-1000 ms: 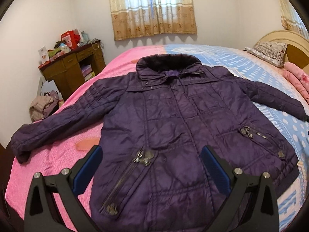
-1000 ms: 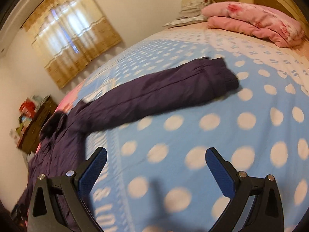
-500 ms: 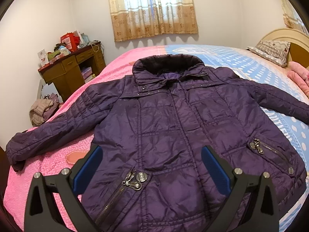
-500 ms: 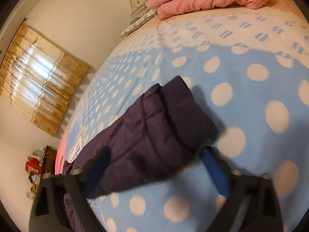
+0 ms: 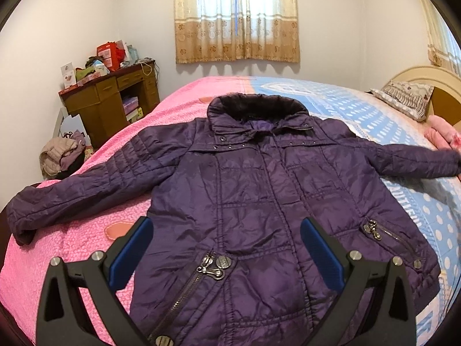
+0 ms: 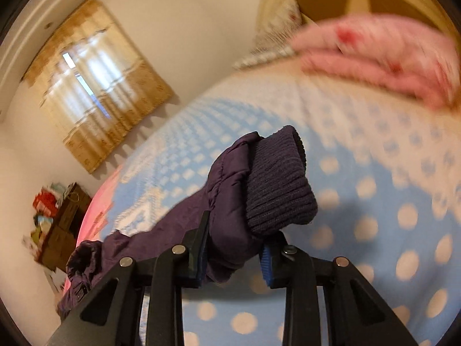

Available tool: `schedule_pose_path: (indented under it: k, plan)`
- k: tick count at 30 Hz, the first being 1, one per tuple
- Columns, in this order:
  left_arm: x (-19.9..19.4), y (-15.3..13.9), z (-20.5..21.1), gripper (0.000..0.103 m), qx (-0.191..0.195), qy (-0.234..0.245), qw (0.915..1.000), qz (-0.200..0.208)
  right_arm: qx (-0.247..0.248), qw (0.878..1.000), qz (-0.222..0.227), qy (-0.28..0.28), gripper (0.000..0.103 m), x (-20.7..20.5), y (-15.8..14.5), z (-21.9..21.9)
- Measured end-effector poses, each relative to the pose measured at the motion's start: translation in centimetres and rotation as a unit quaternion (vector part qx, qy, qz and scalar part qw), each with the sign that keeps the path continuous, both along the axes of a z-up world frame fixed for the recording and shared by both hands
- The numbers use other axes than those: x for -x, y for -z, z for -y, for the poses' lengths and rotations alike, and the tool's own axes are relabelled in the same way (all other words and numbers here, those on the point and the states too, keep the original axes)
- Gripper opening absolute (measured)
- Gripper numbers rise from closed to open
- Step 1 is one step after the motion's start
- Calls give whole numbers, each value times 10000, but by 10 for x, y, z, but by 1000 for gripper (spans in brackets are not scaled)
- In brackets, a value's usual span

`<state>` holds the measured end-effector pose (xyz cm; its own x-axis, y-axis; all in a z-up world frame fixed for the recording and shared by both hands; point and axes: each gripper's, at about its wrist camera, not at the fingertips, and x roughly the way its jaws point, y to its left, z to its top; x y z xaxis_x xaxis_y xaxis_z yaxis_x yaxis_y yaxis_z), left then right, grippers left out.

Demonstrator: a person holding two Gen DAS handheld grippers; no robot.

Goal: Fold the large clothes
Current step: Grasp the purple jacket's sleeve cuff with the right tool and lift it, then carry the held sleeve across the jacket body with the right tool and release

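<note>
The right gripper (image 6: 234, 255) has its jaws closing on the jacket (image 5: 259, 201) cuff (image 6: 276, 184) — a shallow bite there could slip; the left gripper (image 5: 224, 248) hangs with jaws apart, empty.

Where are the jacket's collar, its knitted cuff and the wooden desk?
collar (image 5: 253, 106), left wrist view, on the dark fold at the jacket's top.
cuff (image 6: 278, 184), right wrist view, on the ribbed knit at the sleeve's end.
desk (image 5: 100, 106), left wrist view, on its wooden front.
</note>
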<state>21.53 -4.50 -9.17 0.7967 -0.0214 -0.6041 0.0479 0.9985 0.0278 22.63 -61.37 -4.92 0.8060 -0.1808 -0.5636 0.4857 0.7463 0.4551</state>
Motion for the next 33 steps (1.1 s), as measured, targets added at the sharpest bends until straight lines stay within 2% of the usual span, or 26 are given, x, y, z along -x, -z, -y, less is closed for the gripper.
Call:
schedule_pose_path:
  k: [5, 10, 13, 17, 22, 24, 25, 26, 28, 29, 30, 33]
  plan:
    - [8, -6, -13, 103, 185, -29, 9998, 109, 945, 9942, 243, -449, 30, -21, -71, -48]
    - [12, -9, -30, 103, 321, -120, 9993, 178, 1984, 9728, 488, -1088, 30, -44, -135, -120]
    - [13, -10, -38, 103, 411, -176, 9988, 213, 2638, 9491, 645, -1597, 30, -53, -163, -181]
    - [13, -9, -49, 103, 489, -257, 9982, 230, 3523, 8999, 802, -2441, 29, -58, -182, -280]
    - [12, -7, -63, 103, 493, -409, 9977, 208, 4087, 8373, 825, -3536, 29, -58, -156, -398]
    - [12, -8, -70, 103, 480, -475, 9975, 217, 4226, 8132, 772, -3926, 30, -59, -129, -441]
    - [12, -8, -74, 103, 462, -533, 9972, 229, 4211, 8066, 721, -4086, 30, -61, -114, -456]
    - [12, -8, -77, 103, 455, -565, 9971, 239, 4097, 8052, 634, -4240, 30, -65, -98, -469]
    - [11, -9, -84, 103, 440, -654, 9966, 248, 3839, 8053, 433, -4496, 40, -76, -62, -487]
    - [10, -8, -87, 103, 429, -683, 9964, 249, 3579, 8050, 319, -4721, 56, -80, -41, -493]
    - [9, -7, -89, 103, 401, -710, 9964, 245, 3267, 8062, 137, -4930, 64, -84, -20, -497]
    - [3, -2, -96, 103, 284, -732, 9968, 159, 2809, 8104, -264, -5135, 64, -80, 19, -491]
